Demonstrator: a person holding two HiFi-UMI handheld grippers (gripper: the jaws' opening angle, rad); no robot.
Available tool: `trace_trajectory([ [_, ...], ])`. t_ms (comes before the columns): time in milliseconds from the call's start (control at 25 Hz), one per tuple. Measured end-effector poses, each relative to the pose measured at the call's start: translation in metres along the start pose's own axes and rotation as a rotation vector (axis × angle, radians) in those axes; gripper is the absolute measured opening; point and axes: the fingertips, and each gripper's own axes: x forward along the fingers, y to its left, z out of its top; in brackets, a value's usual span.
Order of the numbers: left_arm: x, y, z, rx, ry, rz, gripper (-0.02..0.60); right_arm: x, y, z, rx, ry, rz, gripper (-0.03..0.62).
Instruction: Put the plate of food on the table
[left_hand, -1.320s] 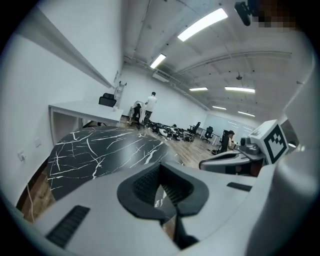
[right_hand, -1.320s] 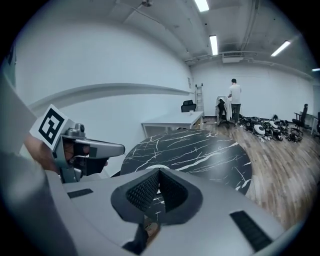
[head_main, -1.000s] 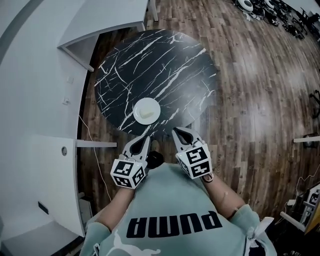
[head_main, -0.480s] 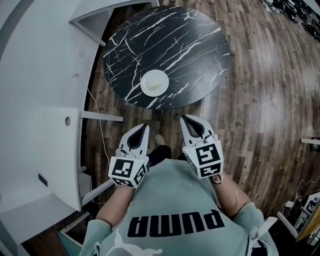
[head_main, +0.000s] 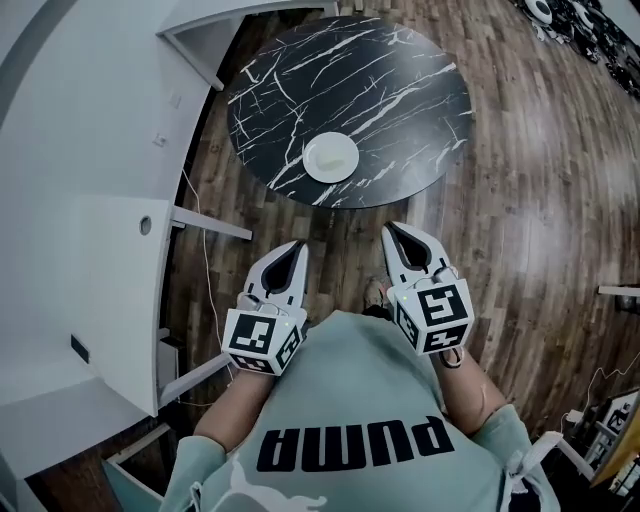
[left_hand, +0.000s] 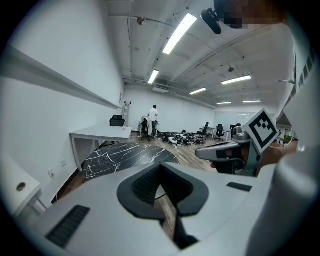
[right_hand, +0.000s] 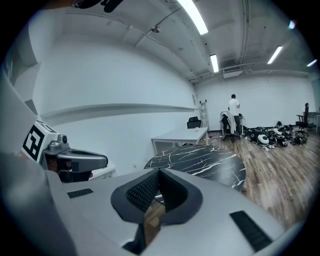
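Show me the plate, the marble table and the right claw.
plate (head_main: 311, 158), head view, its left rim.
marble table (head_main: 400, 90), head view, bare top beyond the plate.
right claw (head_main: 393, 230), head view, tip where its jaws meet.

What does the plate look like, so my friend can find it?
Look for the round black marble table with white veins on the brown wooden floor. The small round white plate sits on it near the edge closest to the person. It is the only thing on that dark top.
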Motion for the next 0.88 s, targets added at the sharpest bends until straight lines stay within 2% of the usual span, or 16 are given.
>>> trace_trajectory([
  [160, -0.038, 0.012, -0.006, -0.009, -0.023, 0.018, 0.006, -0.006, 0.041, -0.002, -0.018, 0.004, 0.01, 0.009],
  [440, -0.097, 0.025, -0.032, -0.053, -0.051, 0.031, 0.006, -0.024, 0.107, -0.029, -0.057, 0.049, 0.012, 0.009],
  [680, -0.141, 0.022, -0.049, -0.078, -0.077, 0.0, 0.006, -0.05, 0.152, -0.045, -0.083, 0.057, -0.022, 0.009],
  [880, -0.164, 0.008, -0.067, -0.073, -0.083, -0.039, 0.006, -0.073, 0.175, -0.067, -0.084, 0.062, -0.06, 0.009],
])
